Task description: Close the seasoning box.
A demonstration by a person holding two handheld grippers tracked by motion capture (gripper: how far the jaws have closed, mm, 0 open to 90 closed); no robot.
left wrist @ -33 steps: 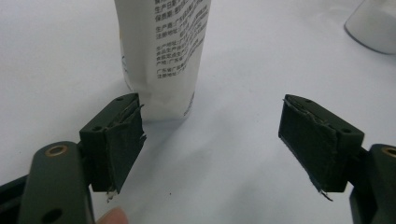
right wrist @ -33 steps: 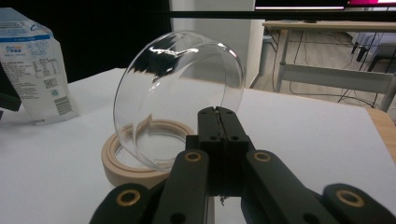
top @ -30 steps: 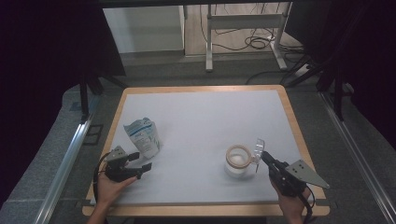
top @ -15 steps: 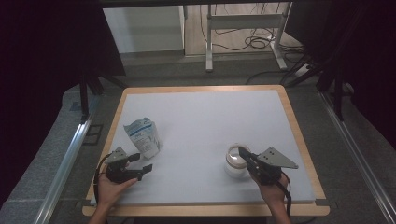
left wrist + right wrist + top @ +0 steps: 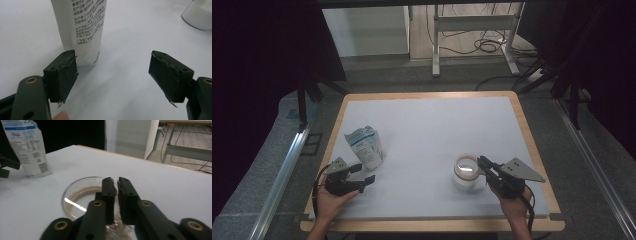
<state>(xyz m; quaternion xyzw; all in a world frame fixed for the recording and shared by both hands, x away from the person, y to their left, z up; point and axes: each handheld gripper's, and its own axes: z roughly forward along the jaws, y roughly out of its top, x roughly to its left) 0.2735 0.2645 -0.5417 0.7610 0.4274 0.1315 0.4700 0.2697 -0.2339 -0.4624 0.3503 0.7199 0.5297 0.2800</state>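
1. My right gripper (image 5: 482,161) sits at the near right of the table (image 5: 432,107), its tips pointing left over the near rim of the glass jar (image 5: 466,172). In the right gripper view my two black jaws stand almost together, with a thin slit between the pads; they have just been opening, and I see nothing held in that slit. The rim of the jar (image 5: 82,195) curves round just beyond and below the tips, a pale ring showing inside it. Whether a pad touches the glass I cannot tell.

2. My left gripper (image 5: 362,173) rests at the near left, jaws wide apart with nothing between them. In the left gripper view the white pouch (image 5: 83,27) stands upright just past my left-hand pad, its foot near that pad, slightly off the middle of the gap.

3. Farther in, from the high view, the white pouch (image 5: 365,145) stands just beyond the left gripper's tips, well apart from the jar.

4. In the right gripper view the same pouch (image 5: 26,147) shows far off at the upper left.
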